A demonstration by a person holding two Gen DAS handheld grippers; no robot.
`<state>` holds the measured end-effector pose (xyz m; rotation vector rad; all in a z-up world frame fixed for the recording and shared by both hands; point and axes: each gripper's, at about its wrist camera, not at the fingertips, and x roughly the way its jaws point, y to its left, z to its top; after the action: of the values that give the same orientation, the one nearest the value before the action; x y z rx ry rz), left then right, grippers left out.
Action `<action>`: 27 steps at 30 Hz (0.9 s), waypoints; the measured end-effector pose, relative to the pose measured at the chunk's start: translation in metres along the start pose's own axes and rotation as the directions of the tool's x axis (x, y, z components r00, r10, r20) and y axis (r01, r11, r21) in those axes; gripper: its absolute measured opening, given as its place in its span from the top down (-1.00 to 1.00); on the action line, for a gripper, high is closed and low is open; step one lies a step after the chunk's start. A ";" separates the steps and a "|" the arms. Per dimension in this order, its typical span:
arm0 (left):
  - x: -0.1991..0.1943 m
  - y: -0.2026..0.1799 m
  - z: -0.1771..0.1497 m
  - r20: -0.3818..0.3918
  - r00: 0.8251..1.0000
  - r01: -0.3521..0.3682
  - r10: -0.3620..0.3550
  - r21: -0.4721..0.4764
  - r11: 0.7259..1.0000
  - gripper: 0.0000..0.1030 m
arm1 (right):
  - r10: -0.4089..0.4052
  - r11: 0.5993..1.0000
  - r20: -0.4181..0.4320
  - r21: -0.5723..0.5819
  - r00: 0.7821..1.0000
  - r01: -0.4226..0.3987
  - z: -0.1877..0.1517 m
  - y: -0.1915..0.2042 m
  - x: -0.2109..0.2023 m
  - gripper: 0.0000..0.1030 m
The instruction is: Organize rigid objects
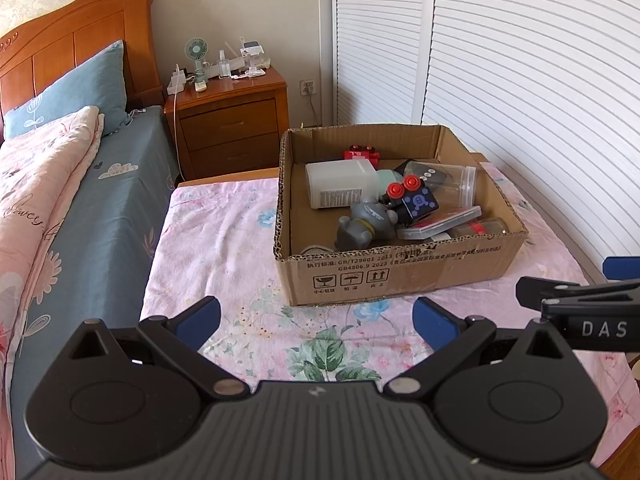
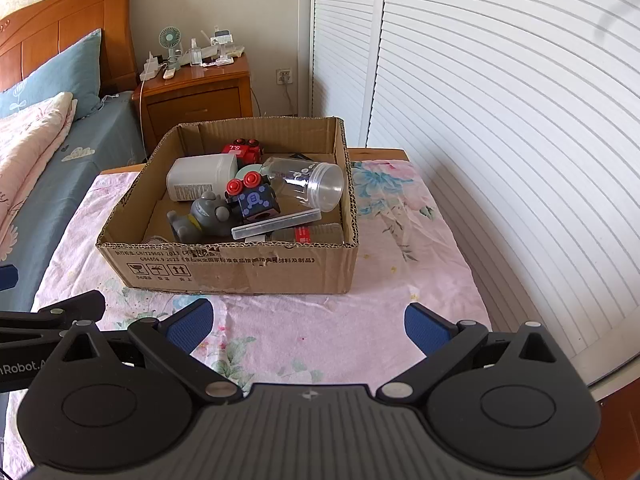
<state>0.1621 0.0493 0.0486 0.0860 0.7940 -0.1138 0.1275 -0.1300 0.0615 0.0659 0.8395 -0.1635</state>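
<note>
An open cardboard box [image 1: 400,276] [image 2: 240,268] stands on a table with a pink floral cloth [image 1: 224,248] [image 2: 400,248]. Inside lie a white plastic bottle [image 1: 340,188] [image 2: 198,176], a grey figurine [image 1: 364,224] [image 2: 204,216], a dark blue toy block with red knobs [image 1: 416,200] [image 2: 252,200], a red toy [image 1: 362,154] [image 2: 244,150], a clear plastic jar [image 1: 452,184] [image 2: 308,180] and a flat clear case [image 1: 440,222] [image 2: 276,224]. My left gripper [image 1: 316,324] and my right gripper [image 2: 308,328] are both open and empty, in front of the box.
A bed with a blue sheet [image 1: 104,216], a pink quilt [image 1: 40,184] and a blue pillow [image 1: 72,88] lies to the left. A wooden nightstand [image 1: 232,120] [image 2: 196,96] with small items stands behind. White louvred doors [image 1: 520,100] [image 2: 500,120] run along the right.
</note>
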 end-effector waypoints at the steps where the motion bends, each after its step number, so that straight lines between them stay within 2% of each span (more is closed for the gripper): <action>1: 0.000 0.000 0.000 0.000 1.000 0.000 0.000 0.000 1.000 -0.97 | 0.000 1.000 0.000 0.000 1.000 0.000 0.000 0.000 0.000 -1.00; 27: -0.001 0.000 -0.001 0.001 1.000 -0.004 0.004 0.001 1.000 -0.97 | -0.001 1.000 0.003 -0.002 1.000 0.001 0.001 0.000 -0.002 -1.00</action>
<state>0.1605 0.0494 0.0491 0.0887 0.7925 -0.1102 0.1269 -0.1299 0.0633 0.0638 0.8371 -0.1639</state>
